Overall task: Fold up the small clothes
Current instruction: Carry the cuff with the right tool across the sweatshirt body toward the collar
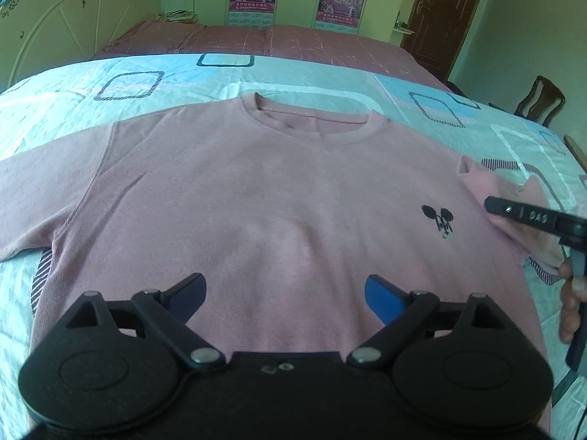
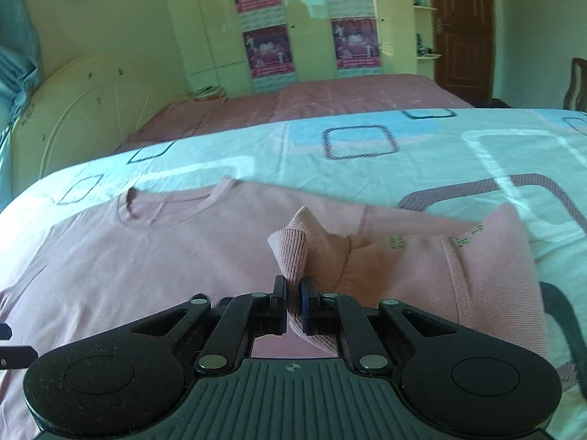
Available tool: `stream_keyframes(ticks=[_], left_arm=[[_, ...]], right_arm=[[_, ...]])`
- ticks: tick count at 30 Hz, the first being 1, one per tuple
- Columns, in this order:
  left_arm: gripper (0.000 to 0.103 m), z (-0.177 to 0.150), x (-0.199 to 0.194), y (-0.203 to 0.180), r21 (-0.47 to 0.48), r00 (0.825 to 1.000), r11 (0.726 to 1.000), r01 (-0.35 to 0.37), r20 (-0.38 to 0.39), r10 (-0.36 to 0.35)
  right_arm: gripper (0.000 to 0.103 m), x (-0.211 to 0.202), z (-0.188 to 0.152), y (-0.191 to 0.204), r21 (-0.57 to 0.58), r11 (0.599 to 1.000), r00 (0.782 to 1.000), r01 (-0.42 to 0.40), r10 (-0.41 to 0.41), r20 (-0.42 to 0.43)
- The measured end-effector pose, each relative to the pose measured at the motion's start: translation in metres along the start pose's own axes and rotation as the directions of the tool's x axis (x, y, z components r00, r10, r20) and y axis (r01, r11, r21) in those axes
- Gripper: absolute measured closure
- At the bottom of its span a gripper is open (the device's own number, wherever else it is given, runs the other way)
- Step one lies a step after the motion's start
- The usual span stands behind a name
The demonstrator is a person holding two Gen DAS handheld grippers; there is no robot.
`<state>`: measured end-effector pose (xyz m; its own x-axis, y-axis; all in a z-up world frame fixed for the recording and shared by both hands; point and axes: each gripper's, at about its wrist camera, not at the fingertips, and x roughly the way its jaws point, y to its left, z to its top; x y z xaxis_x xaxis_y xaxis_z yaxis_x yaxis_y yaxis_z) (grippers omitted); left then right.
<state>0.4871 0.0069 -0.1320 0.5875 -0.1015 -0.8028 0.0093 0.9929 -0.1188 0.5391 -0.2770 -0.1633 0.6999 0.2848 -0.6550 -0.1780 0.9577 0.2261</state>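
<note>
A small pink knitted sweater [image 1: 256,198] with a black cartoon print lies face up and flat on a light blue bedsheet with square patterns [image 1: 73,84]. The right gripper [image 2: 292,306] has its jaws clenched on the ribbed cuff of the sweater's sleeve [image 2: 293,253], lifted over the body. The left gripper [image 1: 284,299] hovers above the lower part of the sweater, its jaws released and empty.

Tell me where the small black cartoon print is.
In the left wrist view, the cartoon print sits on the pink shirt's chest at right, beside the right gripper.
</note>
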Motion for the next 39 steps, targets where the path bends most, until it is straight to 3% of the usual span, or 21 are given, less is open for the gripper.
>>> stream_keyframes(ticks=[5, 8, 10, 12, 15, 18, 19, 20, 21, 22, 23, 24, 25, 26, 27, 30, 33, 39], left_arm=[[0.011, 0.002, 0.0, 0.023, -0.029, 1.0, 0.999, 0.027, 0.002, -0.027], [0.011, 0.005, 0.005, 0.024, -0.036, 0.997, 0.996, 0.077, 0.01, -0.077], [0.013, 0.009, 0.013, 0.019, -0.041, 0.992, 0.991, 0.125, 0.003, -0.125], [0.023, 0.015, 0.027, 0.006, -0.053, 0.981, 0.98, 0.194, -0.008, -0.195], [0.028, 0.023, 0.055, -0.022, -0.062, 0.957, 0.957, 0.284, -0.036, -0.286], [0.033, 0.029, 0.087, -0.056, -0.035, 0.943, 0.947, 0.321, -0.085, -0.322], [0.034, 0.031, 0.098, -0.066, -0.026, 0.942, 0.947, 0.321, -0.098, -0.322], [0.034, 0.033, 0.105, -0.076, -0.002, 0.949, 0.954, 0.301, -0.092, -0.3], [0.035, 0.036, 0.109, -0.085, 0.031, 0.959, 0.961, 0.276, -0.075, -0.273], [0.037, 0.04, 0.112, -0.093, 0.054, 0.964, 0.963, 0.263, -0.064, -0.26], [0.052, 0.043, 0.115, -0.099, 0.064, 0.963, 0.961, 0.268, -0.061, -0.264], [0.068, 0.047, 0.118, -0.105, 0.07, 0.961, 0.96, 0.272, -0.065, -0.268], [0.077, 0.05, 0.122, -0.108, 0.073, 0.961, 0.96, 0.271, -0.072, -0.266], [0.094, 0.053, 0.125, -0.111, 0.075, 0.959, 0.958, 0.277, -0.076, -0.272], [0.097, 0.056, 0.122, -0.111, 0.071, 0.96, 0.958, 0.278, -0.065, -0.274], [0.097, 0.062, 0.094, -0.1, 0.063, 0.957, 0.956, 0.285, 0.045, -0.288], [0.097, 0.065, 0.067, -0.078, 0.054, 0.956, 0.967, 0.25, 0.147, -0.255], [0.097, 0.047, 0.053, -0.022, 0.001, 0.973, 0.991, 0.135, 0.19, -0.133]], right_arm=[[0.096, 0.034, -0.017, 0.056, -0.091, 0.994, 0.995, -0.063, 0.056, -0.078], [0.096, 0.031, -0.023, 0.064, -0.11, 0.994, 0.998, -0.018, 0.011, -0.066], [0.096, 0.019, -0.021, 0.059, -0.086, 0.996, 0.999, -0.004, 0.001, -0.037], [0.095, 0.001, -0.02, 0.044, -0.046, 0.999, 1.0, 0.023, -0.022, 0.007], [0.095, -0.029, -0.02, 0.008, 0.056, 0.994, 0.995, 0.09, -0.092, 0.034], [0.095, -0.051, -0.022, -0.029, 0.136, 0.975, 0.983, 0.177, -0.183, 0.034], [0.094, -0.059, -0.024, -0.042, 0.16, 0.965, 0.976, 0.208, -0.214, 0.025], [0.083, -0.066, -0.026, -0.053, 0.18, 0.955, 0.97, 0.235, -0.241, 0.014], [0.07, -0.072, -0.029, -0.063, 0.198, 0.944, 0.963, 0.263, -0.269, 0.005], [0.04, -0.078, -0.032, -0.07, 0.212, 0.934, 0.955, 0.287, -0.295, 0.007], [0.033, -0.087, -0.035, -0.08, 0.224, 0.927, 0.95, 0.3, -0.312, 0.018], [0.033, -0.092, -0.037, -0.086, 0.233, 0.926, 0.95, 0.298, -0.311, 0.021], [0.033, -0.095, -0.039, -0.09, 0.24, 0.924, 0.95, 0.299, -0.312, 0.019], [0.033, -0.098, -0.042, -0.095, 0.246, 0.921, 0.948, 0.304, -0.318, 0.018], [0.033, -0.099, -0.043, -0.097, 0.251, 0.92, 0.949, 0.301, -0.315, 0.018], [0.035, -0.096, -0.048, -0.097, 0.263, 0.928, 0.961, 0.263, -0.276, 0.012], [0.035, -0.086, -0.051, -0.087, 0.249, 0.945, 0.975, 0.212, -0.221, 0.006], [0.035, -0.053, -0.052, -0.06, 0.17, 0.973, 0.988, 0.157, -0.155, -0.025]])
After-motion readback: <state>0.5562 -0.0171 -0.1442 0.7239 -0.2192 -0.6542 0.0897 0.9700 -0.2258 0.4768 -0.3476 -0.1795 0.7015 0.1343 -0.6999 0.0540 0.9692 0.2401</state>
